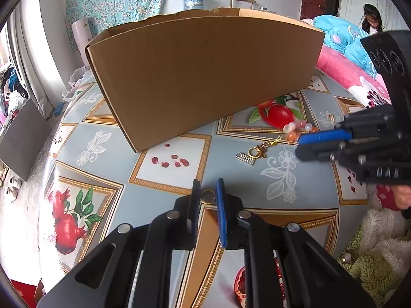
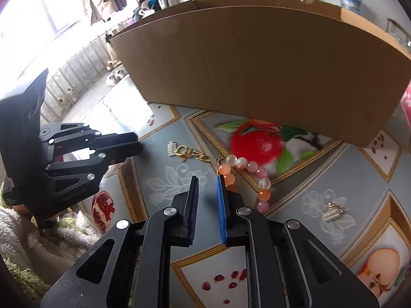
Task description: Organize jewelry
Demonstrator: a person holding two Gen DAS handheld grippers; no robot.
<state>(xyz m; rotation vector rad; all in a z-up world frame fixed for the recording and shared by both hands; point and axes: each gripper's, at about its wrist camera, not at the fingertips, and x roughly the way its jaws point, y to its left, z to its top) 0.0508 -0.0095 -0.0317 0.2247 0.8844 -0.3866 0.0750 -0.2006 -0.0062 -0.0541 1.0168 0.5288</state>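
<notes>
Gold ring (image 1: pixel 208 196) pinched between left jaws, bead bracelet (image 2: pixel 253 178) beside right jaws

The left wrist camera sat close above the near part of the table (image 1: pixel 179 138), looking steeply down and forward along its own fingers toward the cardboard box (image 1: pixel 205 71), with a room, a bed and a seated person (image 1: pixel 371 21) beyond. The right wrist camera also looked steeply down from close range, from further toward the table's right side, facing the same box (image 2: pixel 257 64) with a bright window behind at the left. Both views shared the box's front wall, the gold charm (image 1: pixel 255 152) (image 2: pixel 183 151), the bead bracelet (image 1: pixel 295 131) (image 2: pixel 246 174) and the patterned cloth between. Each view caught the other gripper at its edge.
</notes>
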